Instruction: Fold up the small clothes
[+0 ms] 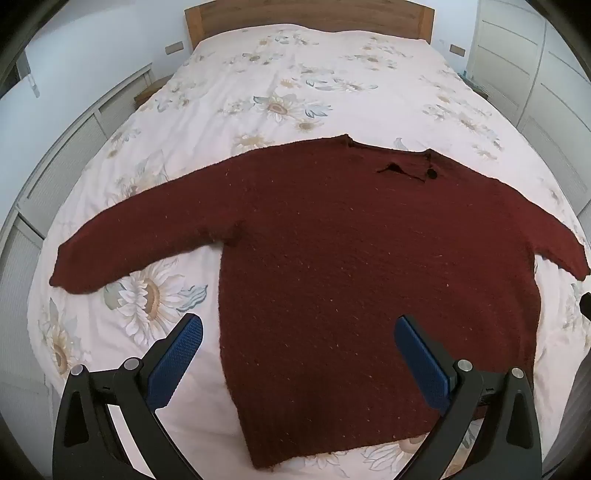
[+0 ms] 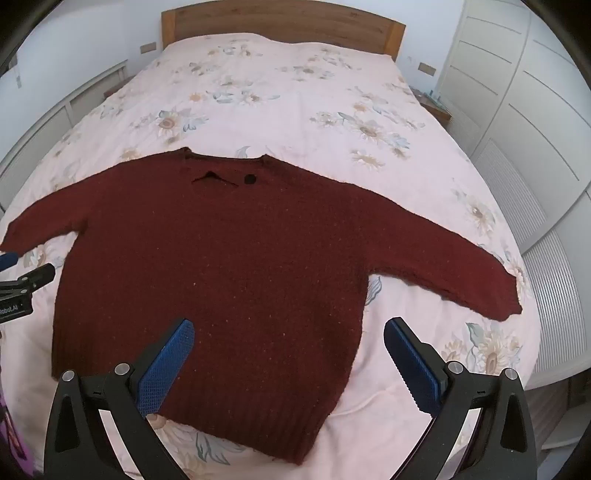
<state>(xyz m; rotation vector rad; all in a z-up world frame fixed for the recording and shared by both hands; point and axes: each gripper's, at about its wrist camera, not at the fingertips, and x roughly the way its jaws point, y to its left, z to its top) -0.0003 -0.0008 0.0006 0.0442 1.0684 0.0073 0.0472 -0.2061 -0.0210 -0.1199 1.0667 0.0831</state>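
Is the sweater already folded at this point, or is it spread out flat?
Spread flat, unfolded: the sweater lies on the bedspread with both sleeves out sideways and its hem toward the camera.

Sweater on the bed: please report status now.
Left gripper and right gripper open, holding nothing. Sweater flat on bed, sleeves spread, unfolded. Nothing in the way.

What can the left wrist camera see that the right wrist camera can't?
Only the left wrist view shows the sweater's left sleeve right to its cuff. Only the right wrist view shows the right sleeve's cuff and the left gripper at its edge. Both show the dark red sweater lying flat on the flowery bed, a wooden headboard, and open jaws.
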